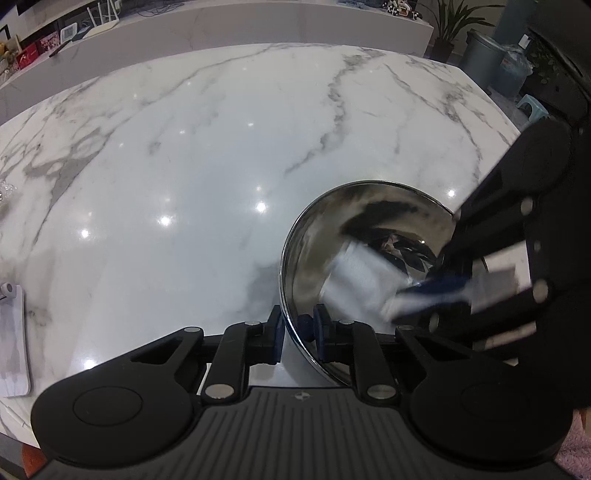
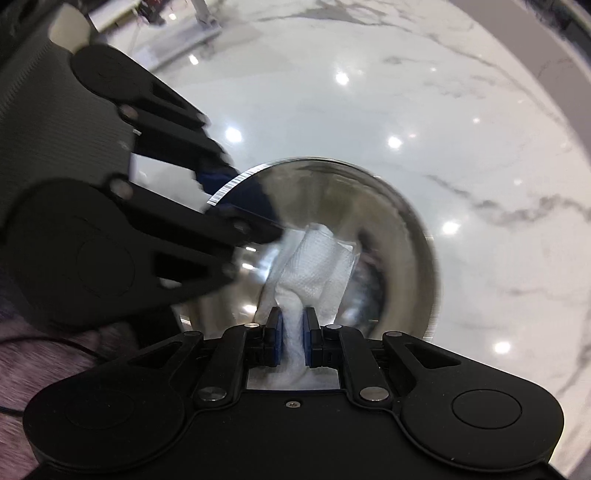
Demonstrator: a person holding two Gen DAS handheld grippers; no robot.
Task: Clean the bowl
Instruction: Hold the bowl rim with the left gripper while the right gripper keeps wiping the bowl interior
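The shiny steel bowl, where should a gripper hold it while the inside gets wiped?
Grip the shiny steel bowl by its thin near rim, from the side, one finger inside and one outside, as the left gripper does. The tilted wall is too wide to span.

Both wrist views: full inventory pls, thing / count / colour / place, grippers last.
steel bowl: 1, shiny silver, tilted on the near right of the countertop, rim pinched by the left hand-held gripper.
paper towel: 1, white, crumpled, inside the bowl, held by the right hand-held gripper.
marble countertop: 1, white with grey veins, under everything.
flat white object: 1, white-grey, far left edge of the countertop; type unclear.
potted plant: 1, green, background top right.
bin: 1, grey, beside the plant.
left hand-held gripper: 1, black with blue pads, shut on the bowl's rim.
right hand-held gripper: 1, black with blue pads, shut on the paper towel.
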